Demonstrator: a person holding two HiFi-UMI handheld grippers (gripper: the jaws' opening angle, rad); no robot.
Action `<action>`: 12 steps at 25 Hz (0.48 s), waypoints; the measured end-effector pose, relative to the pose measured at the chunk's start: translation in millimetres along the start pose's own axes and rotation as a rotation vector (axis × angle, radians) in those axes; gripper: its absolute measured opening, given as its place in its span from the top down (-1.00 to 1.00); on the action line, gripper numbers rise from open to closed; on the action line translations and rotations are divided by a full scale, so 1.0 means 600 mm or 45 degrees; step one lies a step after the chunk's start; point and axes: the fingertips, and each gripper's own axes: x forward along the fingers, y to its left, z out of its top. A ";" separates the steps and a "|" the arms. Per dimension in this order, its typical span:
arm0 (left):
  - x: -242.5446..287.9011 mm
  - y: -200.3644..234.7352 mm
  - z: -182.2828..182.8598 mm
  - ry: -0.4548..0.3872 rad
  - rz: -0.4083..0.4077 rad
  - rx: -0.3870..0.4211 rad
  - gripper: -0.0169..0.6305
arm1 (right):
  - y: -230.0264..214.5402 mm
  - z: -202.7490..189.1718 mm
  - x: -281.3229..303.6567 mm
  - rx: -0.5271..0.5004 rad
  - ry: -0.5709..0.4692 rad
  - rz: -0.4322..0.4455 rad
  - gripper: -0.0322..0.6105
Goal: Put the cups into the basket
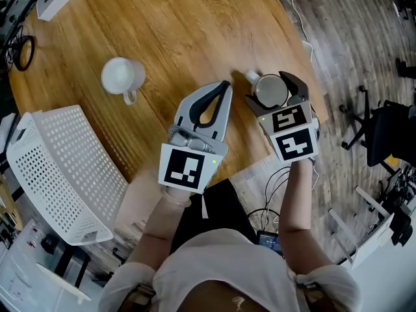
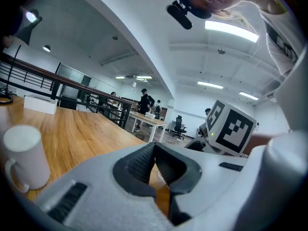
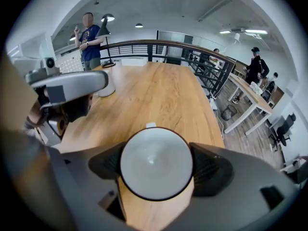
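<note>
right gripper [image 3: 156, 165] — clamped on cup [image 3: 155, 158] | left gripper [image 2: 154, 149] — closed | second cup [image 1: 120, 75] near basket [image 1: 60, 156]

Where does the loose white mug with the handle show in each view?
Head view: white mug upper left, on the wooden table.
Left gripper view: lower left edge.
Right gripper view: left of centre, partly behind the left gripper.
Shared landmark: the wooden table.
</note>
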 end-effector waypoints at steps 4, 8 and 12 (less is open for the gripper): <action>-0.026 -0.003 0.013 -0.001 0.010 -0.021 0.92 | 0.014 0.011 -0.029 -0.004 -0.018 0.000 -0.35; -0.057 -0.010 0.024 -0.004 0.004 -0.009 0.92 | 0.035 0.026 -0.062 -0.024 -0.040 0.002 -0.35; -0.091 -0.027 0.037 -0.009 -0.017 0.010 0.92 | 0.062 0.045 -0.095 -0.060 -0.065 0.031 -0.35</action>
